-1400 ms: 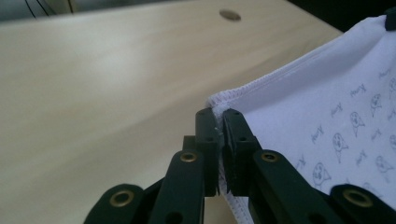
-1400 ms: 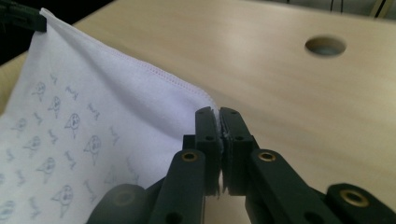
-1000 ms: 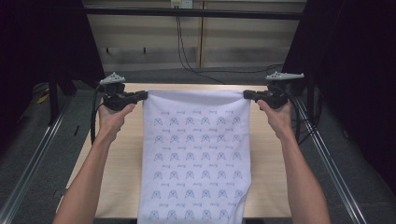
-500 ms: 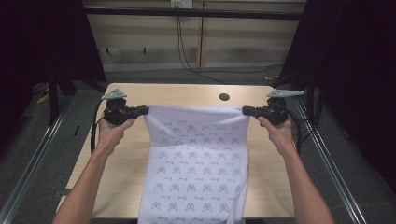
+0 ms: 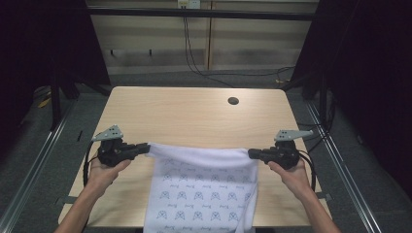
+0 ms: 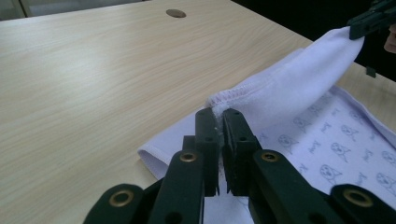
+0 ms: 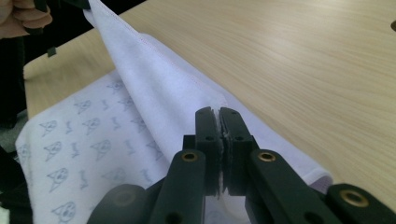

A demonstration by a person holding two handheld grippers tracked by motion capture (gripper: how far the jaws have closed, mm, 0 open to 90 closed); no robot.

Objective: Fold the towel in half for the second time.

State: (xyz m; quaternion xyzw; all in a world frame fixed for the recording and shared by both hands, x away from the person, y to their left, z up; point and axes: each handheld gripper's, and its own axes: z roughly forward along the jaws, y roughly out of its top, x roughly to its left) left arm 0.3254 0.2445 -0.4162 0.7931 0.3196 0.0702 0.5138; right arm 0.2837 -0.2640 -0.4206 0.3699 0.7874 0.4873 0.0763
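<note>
White printed cloth stretched between two hand-held grippers, being folded over on the desk.

Its lifted edge runs crosswise, low over the near half of the desk; the rest lies flat toward the person and hangs off the near edge. The left hand-held gripper is clenched on the left corner and the right hand-held gripper on the right corner, jaws pointing inward, both equally near.

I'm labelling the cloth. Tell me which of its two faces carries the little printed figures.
The face turned up on the table: the cloth shows rows of small figures there, while the folded-over strip between the left gripper and right gripper is plain white.
</note>
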